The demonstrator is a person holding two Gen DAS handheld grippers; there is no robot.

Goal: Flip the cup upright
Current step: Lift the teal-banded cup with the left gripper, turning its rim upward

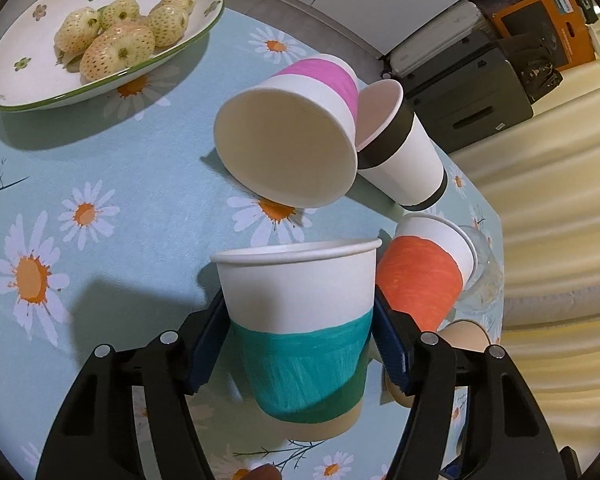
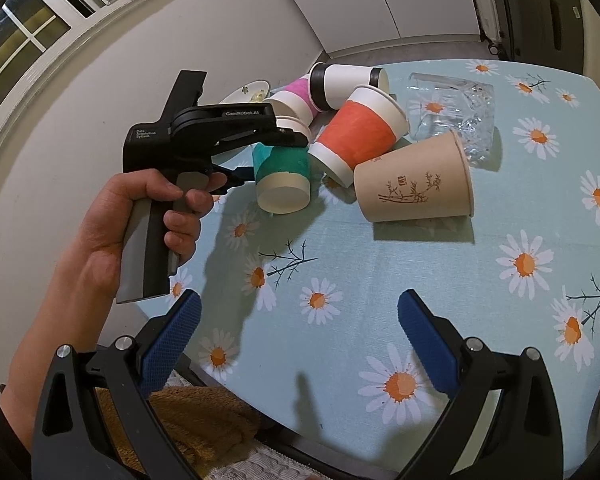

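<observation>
Big daisy tablecloth first, with a messy cluster of tipped-over cups toward the far side. Teal cup clamped between the blue pads of the left gripper, rim pointing away from the camera and base toward it, apparently lifted just off the cloth, though contact at the base edge is hard to rule out. Long axis runs roughly along the fingers in the wrist view, tilted rather than vertical, so probably a wrist roll needed to bring the base down flat. Left gripper obviously the nearer one; right gripper hanging back near the table edge, jaws wide apart and holding nothing. Side-on angle from the right wrist view shows the tilt and the pale base of the cup facing out, which the left view can't give. Left view alone shows the pink cup and black-banded cup lying just beyond the rim, orange cup just beside the right finger. Only the right view properly shows the tan cup and glass. Small dish of fruit off at the far corner.
</observation>
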